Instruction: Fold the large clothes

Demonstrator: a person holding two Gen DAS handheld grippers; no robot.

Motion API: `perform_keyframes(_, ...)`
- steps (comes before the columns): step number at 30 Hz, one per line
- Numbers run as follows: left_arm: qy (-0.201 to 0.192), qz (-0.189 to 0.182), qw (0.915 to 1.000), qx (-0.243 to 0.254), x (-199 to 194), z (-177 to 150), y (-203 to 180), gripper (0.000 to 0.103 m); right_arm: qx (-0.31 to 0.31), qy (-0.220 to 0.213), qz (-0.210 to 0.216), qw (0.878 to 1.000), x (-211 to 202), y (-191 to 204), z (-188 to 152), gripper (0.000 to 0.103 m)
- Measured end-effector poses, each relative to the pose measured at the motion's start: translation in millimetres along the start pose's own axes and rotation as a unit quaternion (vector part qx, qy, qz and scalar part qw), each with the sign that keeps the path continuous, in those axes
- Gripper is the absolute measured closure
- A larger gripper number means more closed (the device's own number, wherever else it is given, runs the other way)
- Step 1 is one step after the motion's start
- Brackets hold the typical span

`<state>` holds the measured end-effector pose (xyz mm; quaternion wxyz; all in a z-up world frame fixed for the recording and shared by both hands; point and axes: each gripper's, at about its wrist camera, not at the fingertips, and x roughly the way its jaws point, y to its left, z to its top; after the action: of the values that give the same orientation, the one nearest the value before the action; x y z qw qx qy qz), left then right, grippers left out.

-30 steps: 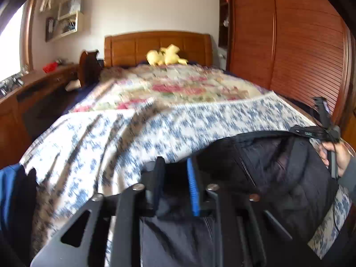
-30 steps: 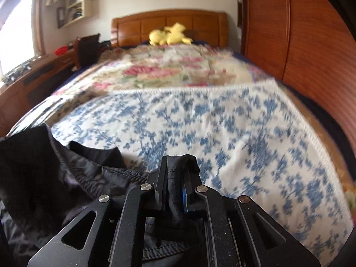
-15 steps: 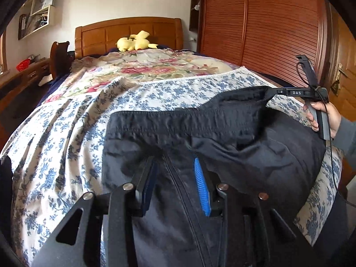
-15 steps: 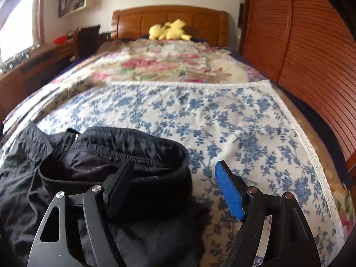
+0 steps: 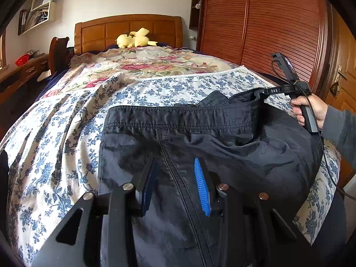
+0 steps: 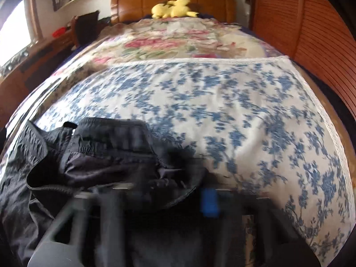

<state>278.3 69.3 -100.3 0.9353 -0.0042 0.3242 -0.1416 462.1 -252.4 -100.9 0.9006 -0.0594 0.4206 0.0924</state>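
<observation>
1 pair of black trousers (image 5: 200, 146) lies on the bed (image 5: 66, 133), under the spread left gripper (image 5: 175, 178); right gripper (image 6: 169, 202) blurred, cannot tell. Thin, slippery, limp fabric: pinch the waistband.

The only writing that could be made out stood on the right gripper (image 5: 262, 93), seen from the left wrist view ahead and to the right of the left gripper (image 5: 175, 182). It was a short white marking on the black bar, just in front of the hand (image 5: 309, 111) that held the handle. It looked like three letters, perhaps "DAS", but they appeared turned about and too small to read with any certainty. The shelf (image 5: 37, 15) on the wall, far ahead to the left, held books or papers whose lettering could not be read. The right wrist view was blurred and showed no writing.
</observation>
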Motion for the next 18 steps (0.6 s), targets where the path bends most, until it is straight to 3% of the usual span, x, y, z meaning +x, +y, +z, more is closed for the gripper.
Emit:
perform_keyframes(3,0.001,-0.003,1.0000,0.001,0,0,0,0.070,-0.010,-0.033,-0.025,0.999,-10,6,14,0.100)
perform_keyframes(6,-0.002,-0.004,1.0000,-0.001,-1,0,1,0.070,0.029,-0.053,-0.087,0.994,-15,-10,34,0.101)
perform_keyframes(8,-0.003,-0.003,1.0000,-0.003,-1,1,3,0.070,0.050,-0.038,-0.108,0.992,-6,-22,42,0.100)
perform_keyframes(10,-0.004,-0.002,1.0000,-0.007,-1,1,5,0.070,0.066,-0.018,-0.101,0.993,3,-30,45,0.100)
perform_keyframes(12,-0.006,-0.001,0.9999,-0.009,-3,1,6,0.070,0.072,-0.018,-0.096,0.993,2,-32,44,0.093)
perform_keyframes(14,-0.007,0.000,0.9999,-0.010,-4,1,7,0.070,0.071,-0.035,-0.101,0.992,-8,-31,40,0.065)
perform_keyframes(16,-0.008,0.000,0.9999,-0.010,-6,1,6,0.070,0.070,-0.055,-0.091,0.992,-19,-32,36,0.044)
perform_keyframes(18,-0.009,0.001,0.9999,-0.010,-6,0,6,0.070,0.066,-0.066,-0.097,0.991,-29,-34,33,0.042)
